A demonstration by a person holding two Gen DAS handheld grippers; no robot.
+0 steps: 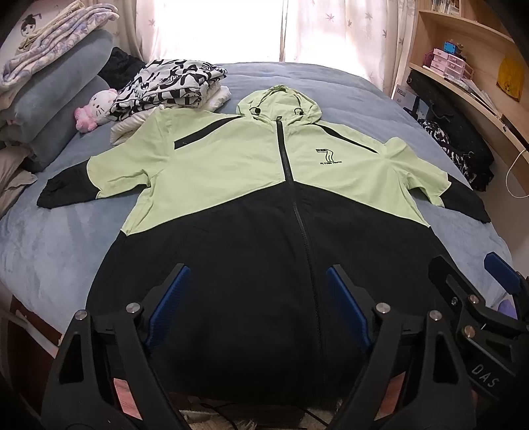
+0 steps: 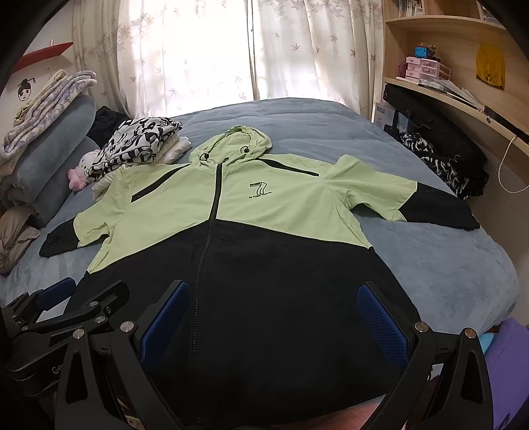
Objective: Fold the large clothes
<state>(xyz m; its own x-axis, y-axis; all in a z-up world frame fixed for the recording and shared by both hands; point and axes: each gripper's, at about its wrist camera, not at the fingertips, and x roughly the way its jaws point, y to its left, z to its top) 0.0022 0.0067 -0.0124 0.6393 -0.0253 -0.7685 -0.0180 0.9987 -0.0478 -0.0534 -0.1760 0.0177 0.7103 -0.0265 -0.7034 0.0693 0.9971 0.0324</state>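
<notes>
Across the blue-grey bed [image 1: 49,238]: a large hooded jacket [image 1: 264,198], spread flat, front up, zipped. Pale green over chest, hood and upper sleeves; black over lower body and cuffs. Hood [image 1: 279,102] pointing toward the curtained window [image 1: 211,29], hem nearest the cameras. Both sleeves stretched out to the sides, black cuffs resting on the bedcover. Small black logo with a numeral 7 [image 1: 327,155] on one chest panel.

Near the hem, left gripper [image 1: 256,304] hovering over the black fabric just left of the zip, blue-padded fingers [image 1: 168,297] spread wide, nothing between them. Right gripper [image 2: 274,317] alongside it, over the hem on the other side of the zip, fingers [image 2: 380,317] likewise held wide apart with nothing pinched. Contact with the cloth hard to judge from these angles; probably just above it. Each gripper visible at the edge of the other's view, close together.

Beyond the jacket's shoulder, toward the head of the bed: a folded black-and-white patterned garment [image 1: 168,86] lying on white cloth, with a pink-and-white plush toy [image 1: 94,109] just beside it. Further left, stacked grey pillows [image 1: 62,86] topped by a folded floral blanket [image 1: 56,36]. On the opposite side, a wooden shelf unit [image 2: 446,49] with small boxes, and dark bags [image 2: 439,145] piled beside the bed.
</notes>
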